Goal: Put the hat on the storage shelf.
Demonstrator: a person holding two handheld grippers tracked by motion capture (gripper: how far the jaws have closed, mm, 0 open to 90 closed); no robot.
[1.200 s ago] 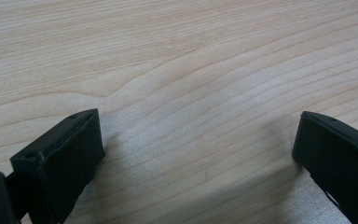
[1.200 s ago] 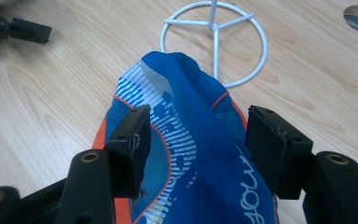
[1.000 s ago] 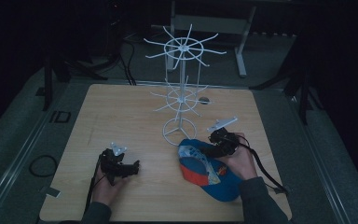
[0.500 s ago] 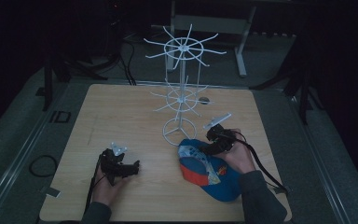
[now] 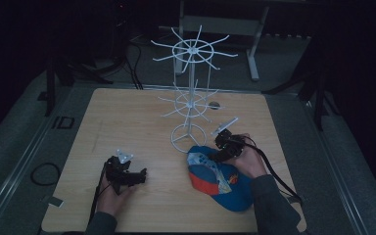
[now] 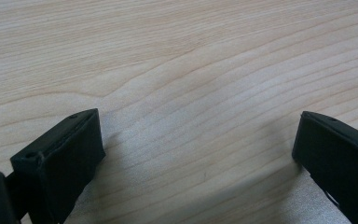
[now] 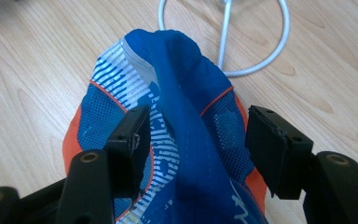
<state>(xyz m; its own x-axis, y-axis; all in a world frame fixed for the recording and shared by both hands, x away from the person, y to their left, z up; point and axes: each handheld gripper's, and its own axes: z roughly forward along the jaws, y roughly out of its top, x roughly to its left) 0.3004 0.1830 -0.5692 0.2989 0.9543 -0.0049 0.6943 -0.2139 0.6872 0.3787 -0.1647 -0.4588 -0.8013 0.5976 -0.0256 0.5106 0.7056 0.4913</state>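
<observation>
cap [image 7: 186, 140] lies near right on the tabletop [image 5: 127, 127]; my right gripper [image 7: 200, 140] fingers straddle its crown, unclenched, next squeeze; left gripper [image 6: 196, 154] rests released.

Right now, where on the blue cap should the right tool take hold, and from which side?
Probably the raised blue fabric ridge on the cap, approached from the person's side, opposite the white rack's ring base. The ridge stands up as a narrow fold, and the right tool already straddles it with both jaws apart, so closing there should pinch it.
</observation>
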